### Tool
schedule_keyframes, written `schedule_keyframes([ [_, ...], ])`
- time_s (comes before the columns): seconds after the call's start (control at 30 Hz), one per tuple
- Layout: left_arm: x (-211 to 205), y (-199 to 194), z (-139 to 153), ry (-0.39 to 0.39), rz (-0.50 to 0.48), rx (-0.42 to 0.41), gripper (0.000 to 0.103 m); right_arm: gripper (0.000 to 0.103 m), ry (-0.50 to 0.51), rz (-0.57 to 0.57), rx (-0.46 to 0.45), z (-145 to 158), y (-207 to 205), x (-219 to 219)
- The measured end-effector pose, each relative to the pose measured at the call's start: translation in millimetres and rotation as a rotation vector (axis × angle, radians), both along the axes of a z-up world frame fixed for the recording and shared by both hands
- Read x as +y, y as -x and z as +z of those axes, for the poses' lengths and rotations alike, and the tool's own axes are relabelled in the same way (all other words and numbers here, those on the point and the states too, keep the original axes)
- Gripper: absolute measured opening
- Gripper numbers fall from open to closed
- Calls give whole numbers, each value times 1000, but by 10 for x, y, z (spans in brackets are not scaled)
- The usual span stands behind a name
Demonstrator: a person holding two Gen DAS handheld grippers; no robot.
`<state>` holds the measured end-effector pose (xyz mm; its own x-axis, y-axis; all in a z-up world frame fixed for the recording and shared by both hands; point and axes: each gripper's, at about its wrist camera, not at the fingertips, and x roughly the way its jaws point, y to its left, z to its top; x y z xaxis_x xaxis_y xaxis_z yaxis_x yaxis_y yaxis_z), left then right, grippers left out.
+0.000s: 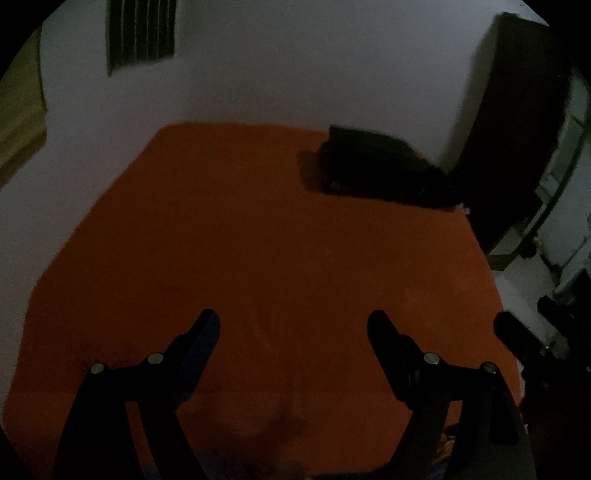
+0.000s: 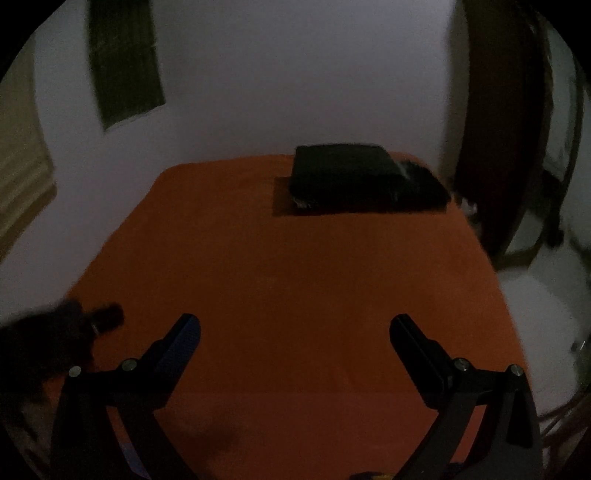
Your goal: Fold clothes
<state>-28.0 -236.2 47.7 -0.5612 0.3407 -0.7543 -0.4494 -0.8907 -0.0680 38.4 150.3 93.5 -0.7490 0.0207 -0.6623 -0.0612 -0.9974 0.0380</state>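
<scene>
A folded dark garment (image 1: 380, 166) (image 2: 362, 177) lies at the far right corner of the orange-covered table (image 1: 240, 240) (image 2: 277, 266). My left gripper (image 1: 293, 319) hangs open over the near part of the table, nothing between its fingers. My right gripper (image 2: 295, 325) is open too, above the near edge, and holds nothing. In the left wrist view the right gripper's dark body (image 1: 517, 332) shows at the right edge. In the right wrist view the left gripper's body (image 2: 74, 325) shows blurred at the lower left. Both grippers are well short of the garment.
A white wall rises behind the table with a dark vent (image 1: 140, 33) high on the left. A dark wooden door or cabinet (image 1: 517, 110) (image 2: 498, 129) stands to the right of the table. The scene is dim.
</scene>
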Motion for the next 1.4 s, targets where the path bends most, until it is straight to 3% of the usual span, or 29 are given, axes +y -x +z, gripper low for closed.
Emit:
schedule_keyframes([
  [0.1,-96,26,129,11,53,25,83,102,-52,23,32,112,-126,-22],
  [0.23,-341,-63,168,-86,126,-4,83,102,6,-46,17,215,-171,151],
  [0.47,-158,-359,56,71,-74,46,83,102,-46,-37,7,194,-164,89],
  [0.67,-61,-377,31,65,-65,67,83,102,14,-69,-42,120,-121,47],
  [0.9,18,-322,-113,71,-21,-13,83,102,51,-80,-81,35,-43,67],
  [1.1,119,-340,-169,126,-38,14,83,103,64,-70,-110,-22,-7,89],
  [1.4,88,-367,-129,102,-40,10,83,103,98,-37,-98,21,-53,100],
])
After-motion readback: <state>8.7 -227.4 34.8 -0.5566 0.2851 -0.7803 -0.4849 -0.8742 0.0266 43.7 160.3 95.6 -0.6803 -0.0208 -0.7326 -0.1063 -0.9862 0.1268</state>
